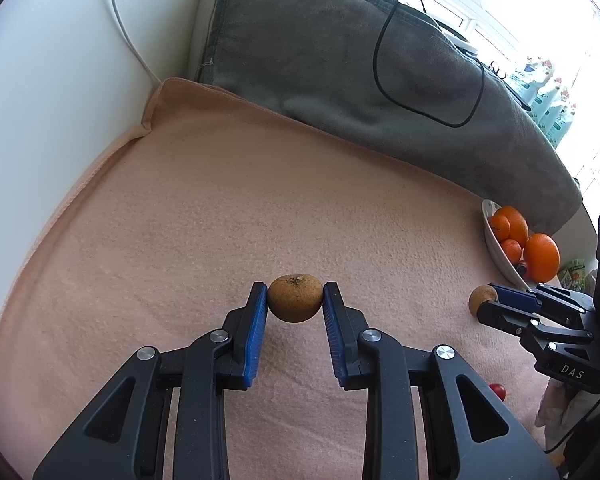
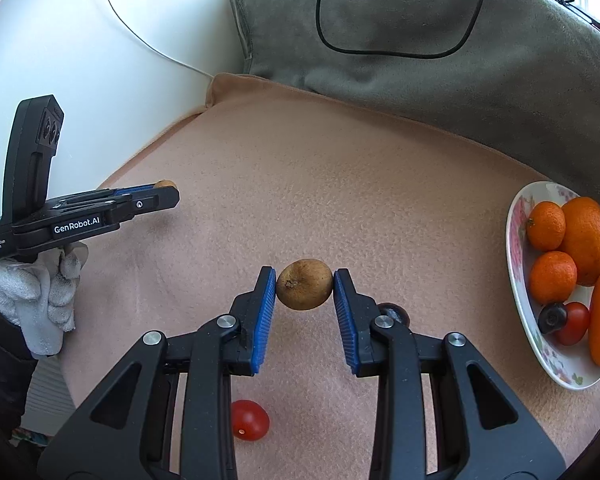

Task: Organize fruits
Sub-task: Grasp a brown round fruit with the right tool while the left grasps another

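Observation:
My left gripper is shut on a brown speckled fruit, held above the peach blanket. My right gripper is shut on a second brown fruit; it also shows in the left wrist view. A white floral plate at the right holds several oranges and mandarins, a cherry tomato and a dark berry. A loose cherry tomato lies on the blanket under my right gripper. A dark berry peeks out behind the right finger.
A grey cushion with a black cable over it lies behind the blanket. A white wall with a white cord stands to the left. The left gripper and gloved hand show at the left of the right wrist view.

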